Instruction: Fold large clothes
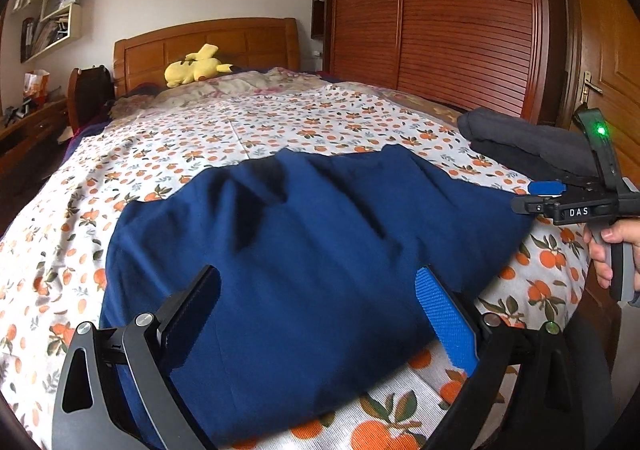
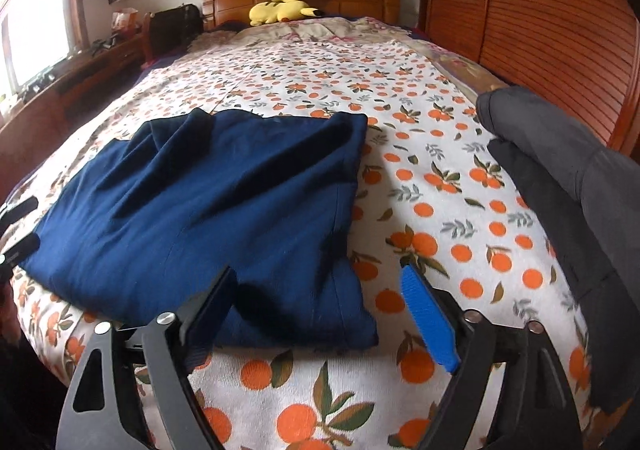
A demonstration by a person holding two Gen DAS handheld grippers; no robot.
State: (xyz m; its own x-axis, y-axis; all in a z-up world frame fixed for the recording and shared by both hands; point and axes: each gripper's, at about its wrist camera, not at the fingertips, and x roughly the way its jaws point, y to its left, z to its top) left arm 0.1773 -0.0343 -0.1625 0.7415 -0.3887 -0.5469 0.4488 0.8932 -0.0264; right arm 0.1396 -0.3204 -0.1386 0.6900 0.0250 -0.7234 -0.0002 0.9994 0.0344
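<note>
A navy blue garment (image 1: 300, 218) lies folded and a little wrinkled on the orange-print bed sheet (image 1: 280, 122), near the foot of the bed. My left gripper (image 1: 318, 278) hovers open over its near edge, the cloth spread beneath and between the wide-apart fingers. In the right wrist view the same garment (image 2: 200, 202) fills the left half. My right gripper (image 2: 318, 274) stands open over its near right corner, with its black finger above the cloth and its blue pad (image 2: 428, 318) above bare sheet. A hand holds the right gripper (image 1: 528, 197) at the garment's right edge.
A stack of dark grey folded clothes (image 2: 560, 154) sits on the bed's right side, close to the wooden wardrobe (image 1: 440, 18). A yellow plush toy (image 1: 196, 68) lies by the headboard (image 1: 208, 42). A wooden desk (image 2: 80, 70) runs along the left wall.
</note>
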